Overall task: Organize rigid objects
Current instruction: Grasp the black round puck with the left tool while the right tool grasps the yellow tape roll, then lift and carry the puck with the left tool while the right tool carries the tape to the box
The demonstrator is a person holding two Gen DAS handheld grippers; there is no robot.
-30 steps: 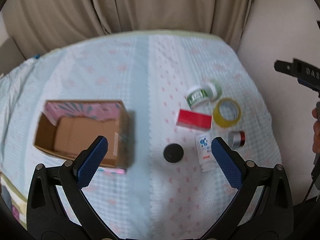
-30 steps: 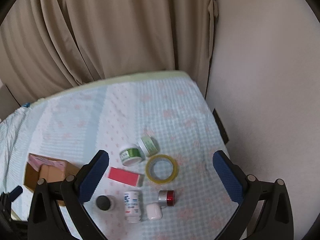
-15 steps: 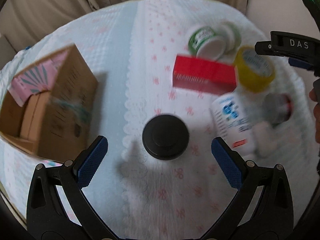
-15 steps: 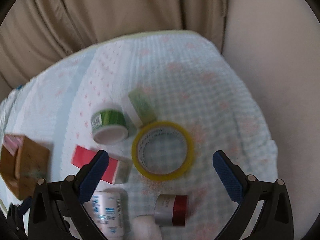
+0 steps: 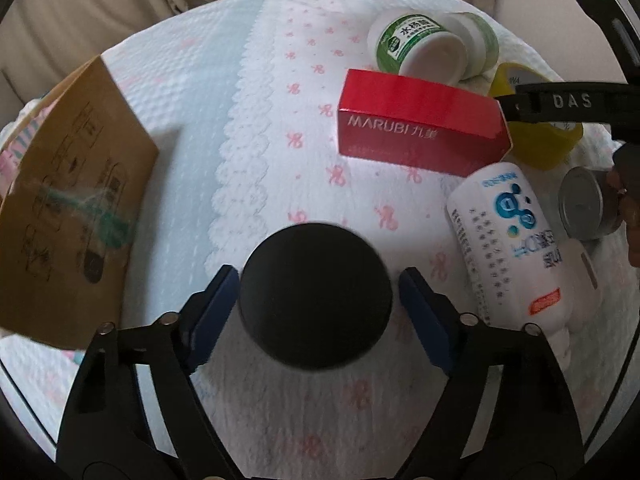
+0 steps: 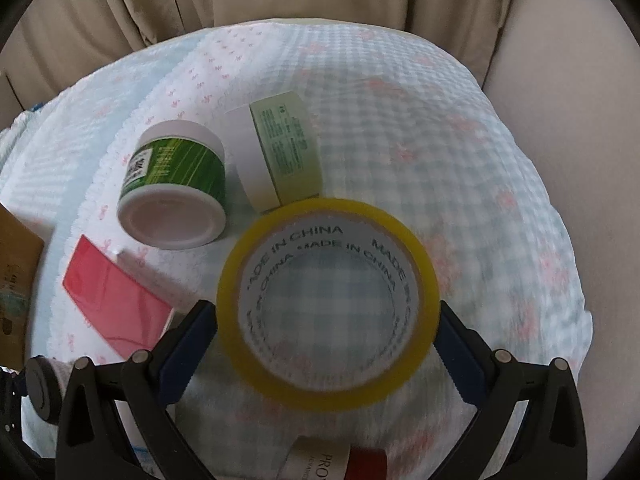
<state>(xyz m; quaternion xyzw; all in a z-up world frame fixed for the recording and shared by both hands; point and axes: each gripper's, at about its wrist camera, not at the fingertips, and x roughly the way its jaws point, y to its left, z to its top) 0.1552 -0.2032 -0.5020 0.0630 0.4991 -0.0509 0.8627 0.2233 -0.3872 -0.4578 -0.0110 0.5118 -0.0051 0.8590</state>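
In the left wrist view a round black lid lies on the patterned cloth between the blue pads of my left gripper; the left pad touches it and the right pad stands a hair off. In the right wrist view a yellow tape roll lies flat between the pads of my right gripper, which are closed against its sides. The tape roll also shows in the left wrist view, behind my right gripper's finger.
A red box, a green-labelled jar with a pale green jar beside it, a white bottle and a silver-and-red tube lie on the cloth. A cardboard box stands at the left.
Both grippers came down close to the cloth and narrowed from wide open: the left around the black lid, the right around the yellow tape roll.
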